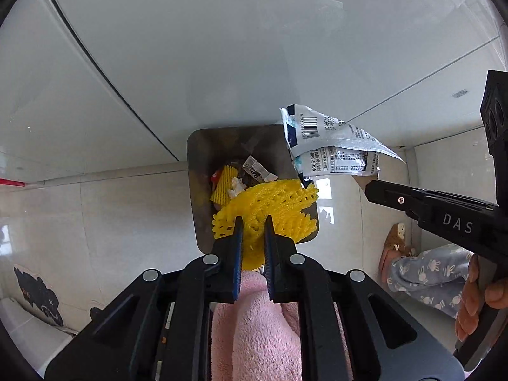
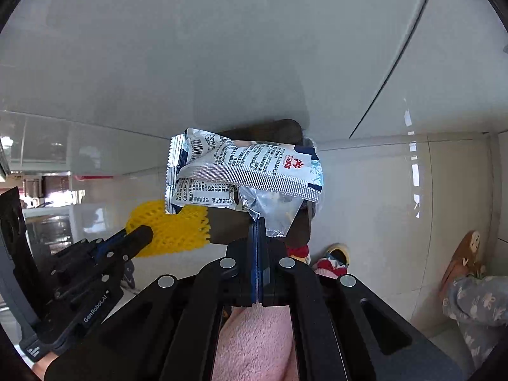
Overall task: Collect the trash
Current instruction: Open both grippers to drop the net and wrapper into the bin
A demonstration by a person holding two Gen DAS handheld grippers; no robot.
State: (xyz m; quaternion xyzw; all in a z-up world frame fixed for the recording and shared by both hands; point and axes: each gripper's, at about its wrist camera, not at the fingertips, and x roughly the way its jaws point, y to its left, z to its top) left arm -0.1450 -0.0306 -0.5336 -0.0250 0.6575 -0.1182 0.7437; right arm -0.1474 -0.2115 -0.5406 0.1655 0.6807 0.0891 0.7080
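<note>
My left gripper [image 1: 254,222] is shut on a yellow foam fruit net [image 1: 270,209] and holds it over the near side of a grey metal trash bin [image 1: 203,152]. The bin holds another yellow net [image 1: 223,187], a small wrapper [image 1: 257,170] and other scraps. My right gripper [image 2: 258,222] is shut on a silver-white snack wrapper [image 2: 244,171], hanging above the bin [image 2: 273,130]. In the left wrist view the wrapper [image 1: 333,146] hangs over the bin's right rim from the right gripper [image 1: 370,187]. The right wrist view shows the net [image 2: 171,225] and left gripper [image 2: 144,233] at left.
A white wall with a dark seam [image 1: 95,63] rises behind the bin. Pale floor tiles [image 1: 95,209] lie around it. A brown animal slipper [image 1: 395,241] and a patterned trouser leg [image 1: 428,273] are at right. A black cat-shaped mat [image 1: 38,295] lies at lower left.
</note>
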